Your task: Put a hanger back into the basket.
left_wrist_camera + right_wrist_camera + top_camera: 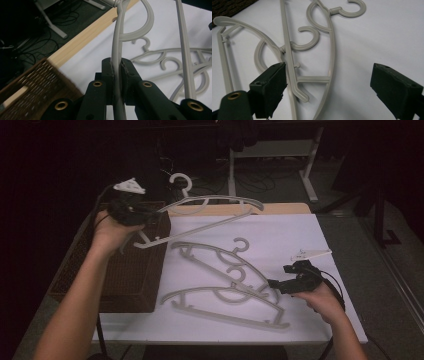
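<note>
Three grey plastic hangers were counted. One hanger (210,212) was in the air above the table's far left, by the wicker basket (125,270), with the left gripper (131,212) clamped on its thin curved arm. The other two hangers (225,285) lay overlapped on the white tabletop (300,235). The right gripper (280,284) sat beside them, jaws wide apart, holding nothing. The room behind was too dark to read.

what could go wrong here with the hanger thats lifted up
The left gripper pinches the lifted hanger only on one thin arm near its end, so it could twist or slip out. Its low bar hangs close to the wicker basket and may catch the rim. The right gripper is open over two overlapped hangers.
</note>
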Demonstrator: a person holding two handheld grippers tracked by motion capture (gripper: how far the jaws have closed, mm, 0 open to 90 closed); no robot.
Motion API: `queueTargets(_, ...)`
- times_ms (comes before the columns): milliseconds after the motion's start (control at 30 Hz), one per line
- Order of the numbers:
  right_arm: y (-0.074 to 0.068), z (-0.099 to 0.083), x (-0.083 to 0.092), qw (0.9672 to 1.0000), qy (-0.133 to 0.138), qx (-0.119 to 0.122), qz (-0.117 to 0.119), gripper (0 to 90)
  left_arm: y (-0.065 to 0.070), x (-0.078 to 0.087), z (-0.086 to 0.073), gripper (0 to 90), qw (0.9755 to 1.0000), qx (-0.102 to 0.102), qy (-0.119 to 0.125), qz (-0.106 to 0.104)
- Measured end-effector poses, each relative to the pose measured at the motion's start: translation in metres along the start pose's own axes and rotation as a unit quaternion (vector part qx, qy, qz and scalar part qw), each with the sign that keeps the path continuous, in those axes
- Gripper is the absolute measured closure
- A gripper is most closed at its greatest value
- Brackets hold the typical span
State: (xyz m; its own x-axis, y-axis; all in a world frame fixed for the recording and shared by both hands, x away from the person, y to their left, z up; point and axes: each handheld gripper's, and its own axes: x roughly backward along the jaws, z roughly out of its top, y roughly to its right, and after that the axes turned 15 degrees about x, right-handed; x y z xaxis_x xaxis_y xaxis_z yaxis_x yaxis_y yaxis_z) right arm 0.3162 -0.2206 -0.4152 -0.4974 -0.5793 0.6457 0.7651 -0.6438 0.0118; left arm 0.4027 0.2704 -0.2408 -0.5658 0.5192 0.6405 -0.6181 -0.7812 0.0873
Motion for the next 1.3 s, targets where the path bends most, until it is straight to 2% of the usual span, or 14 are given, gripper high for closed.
queueTargets(233,0.004,-0.002,0.002,0.9999,0.002,-0.006,-0.008,13.1,-0.045,0.038,-0.033,82.8,0.9988,0.036,0.010,0.031)
queueTargets(400,0.006,-0.003,0.002,0.9999,0.000,-0.009,-0.010,13.1,-0.072,0.063,-0.055,82.8,0.9963,0.061,0.012,0.060)
queueTargets(500,0.006,-0.003,0.002,0.9999,0.001,-0.009,-0.010,13.1,-0.089,0.079,-0.069,82.8,0.9936,0.075,0.012,0.084)
queueTargets(700,0.006,-0.002,0.003,0.9999,0.002,-0.010,-0.011,13.1,-0.115,0.104,-0.093,82.8,0.9877,0.100,0.006,0.121)
queueTargets(800,0.006,-0.003,0.003,0.9999,0.002,-0.011,-0.011,13.1,-0.127,0.116,-0.104,82.8,0.9841,0.113,0.005,0.137)
queueTargets(867,0.006,-0.002,0.003,0.9999,0.002,-0.011,-0.011,13.1,-0.134,0.124,-0.111,82.8,0.9805,0.122,0.003,0.154)
queueTargets(900,0.006,-0.002,0.003,0.9999,0.002,-0.011,-0.012,13.1,-0.137,0.126,-0.114,82.8,0.9792,0.125,0.001,0.160)
queueTargets(1033,0.006,-0.002,0.003,0.9999,0.001,-0.010,-0.012,13.1,-0.144,0.124,-0.122,82.8,0.9765,0.131,-0.010,0.171)
queueTargets(1200,0.006,-0.001,0.002,0.9999,0.000,-0.009,-0.012,13.1,-0.146,0.110,-0.124,82.8,0.9757,0.129,-0.025,0.175)
queueTargets(1300,0.006,-0.002,0.002,0.9999,0.000,-0.010,-0.011,13.1,-0.144,0.091,-0.126,82.8,0.9766,0.131,-0.037,0.166)
